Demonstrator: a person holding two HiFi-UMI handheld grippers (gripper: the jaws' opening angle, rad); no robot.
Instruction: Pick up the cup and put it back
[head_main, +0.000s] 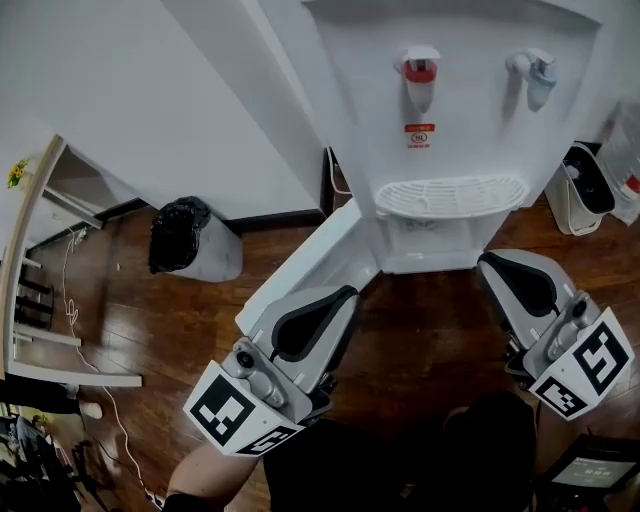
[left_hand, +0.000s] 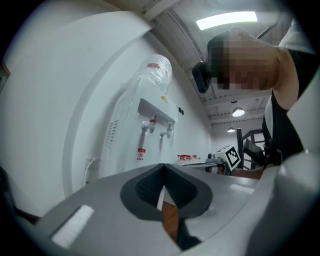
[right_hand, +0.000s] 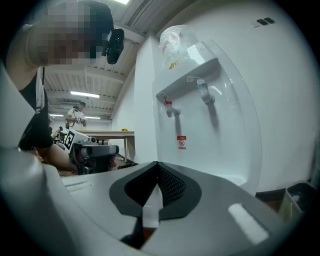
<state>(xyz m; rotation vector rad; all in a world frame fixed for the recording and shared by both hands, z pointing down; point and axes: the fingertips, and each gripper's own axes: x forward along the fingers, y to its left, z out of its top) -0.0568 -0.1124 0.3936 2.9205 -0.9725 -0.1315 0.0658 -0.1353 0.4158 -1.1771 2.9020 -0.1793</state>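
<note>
No cup shows in any view. In the head view my left gripper (head_main: 345, 296) and right gripper (head_main: 492, 262) hang low over the wood floor, both pointing at the white water dispenser (head_main: 450, 110). Both are shut with nothing between the jaws. The dispenser has a red tap (head_main: 420, 78), a blue tap (head_main: 536, 76) and a bare drip tray (head_main: 450, 195). In the left gripper view the gripper (left_hand: 162, 171) has its dark pads together, the dispenser (left_hand: 142, 140) beyond. The right gripper view shows that gripper (right_hand: 157, 169) likewise closed before the dispenser (right_hand: 200, 115).
A white door panel (head_main: 315, 270) stands open at the dispenser's lower left, close to my left gripper. A black-bagged bin (head_main: 185, 238) stands by the wall at left, a white bin (head_main: 582, 190) at right. A table edge (head_main: 30, 240) and cables (head_main: 85, 350) lie far left.
</note>
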